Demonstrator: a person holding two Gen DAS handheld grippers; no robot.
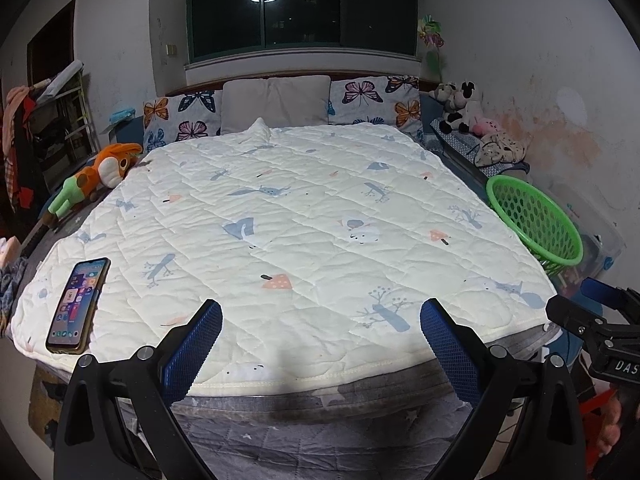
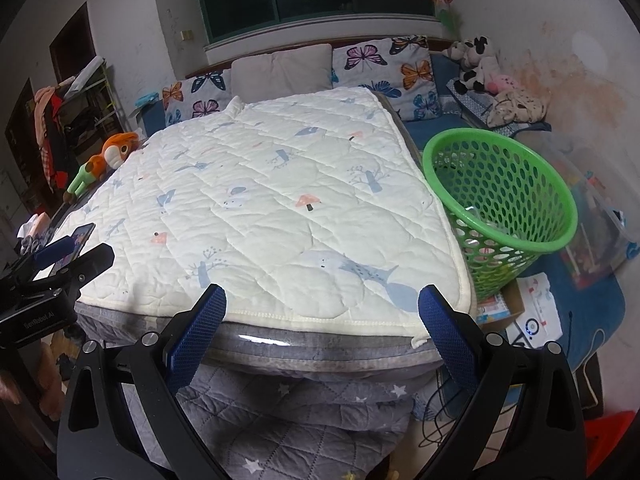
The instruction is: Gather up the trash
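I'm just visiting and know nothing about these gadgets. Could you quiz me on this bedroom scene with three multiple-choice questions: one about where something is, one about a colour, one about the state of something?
1. Where does the phone lie?
A. on the white quilt's near left corner
B. inside the basket
C. on the pillows

2. What colour is the basket beside the bed?
A. red
B. green
C. black

3. How do the fingers of the left gripper and right gripper stand?
A. both shut on trash
B. left shut, right open
C. both open and holding nothing

Answers:
1 A, the lit phone rests on the white quilt near its left front edge.
2 B, its perforated plastic wall is bright green.
3 C, each pair of blue pads stands wide apart with only bedding visible between.
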